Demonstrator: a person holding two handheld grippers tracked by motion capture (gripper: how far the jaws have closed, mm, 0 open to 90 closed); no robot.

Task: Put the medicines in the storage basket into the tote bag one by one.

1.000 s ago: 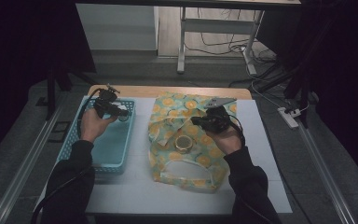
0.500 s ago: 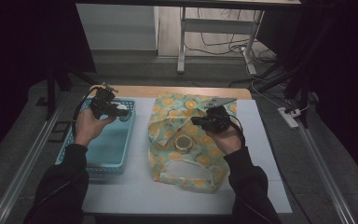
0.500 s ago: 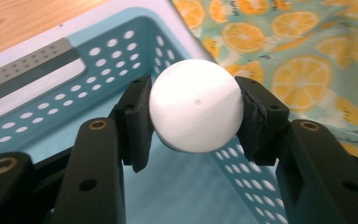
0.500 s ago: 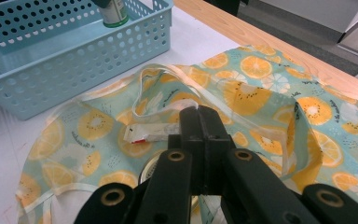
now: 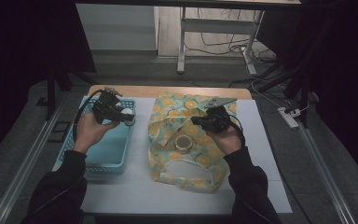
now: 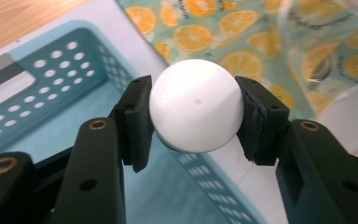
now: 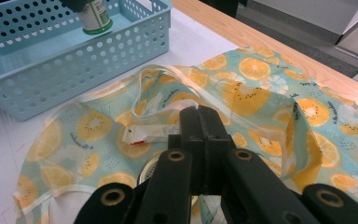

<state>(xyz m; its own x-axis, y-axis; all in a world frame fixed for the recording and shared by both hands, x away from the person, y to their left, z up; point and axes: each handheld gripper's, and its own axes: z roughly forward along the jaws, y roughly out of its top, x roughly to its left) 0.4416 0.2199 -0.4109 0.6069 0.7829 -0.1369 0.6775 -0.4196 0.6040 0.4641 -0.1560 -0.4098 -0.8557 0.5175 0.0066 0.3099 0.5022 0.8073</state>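
The left tongs (image 6: 193, 116) clamp a white ball (image 6: 195, 111) above the basket (image 5: 77, 154) rim beside the bag (image 5: 186, 140), and it could squirt free if the grip slackens, having no long axis or facing, while the right tongs (image 7: 199, 112), clenched, seemingly pinch the bag's edge.

**A dim recording lab, not a home**

This looks like a lab or test room set up for recording. A small wooden table (image 5: 168, 91) under a white sheet (image 5: 261, 154) sits in the middle of the frame, lit from above while the edges fall dark. Metal rails (image 5: 23, 163) run along the grey floor at lower left and lower right. At upper centre stands a metal frame (image 5: 182, 42) with loose cables (image 5: 219, 44), and a power strip (image 5: 289, 116) lies at right.
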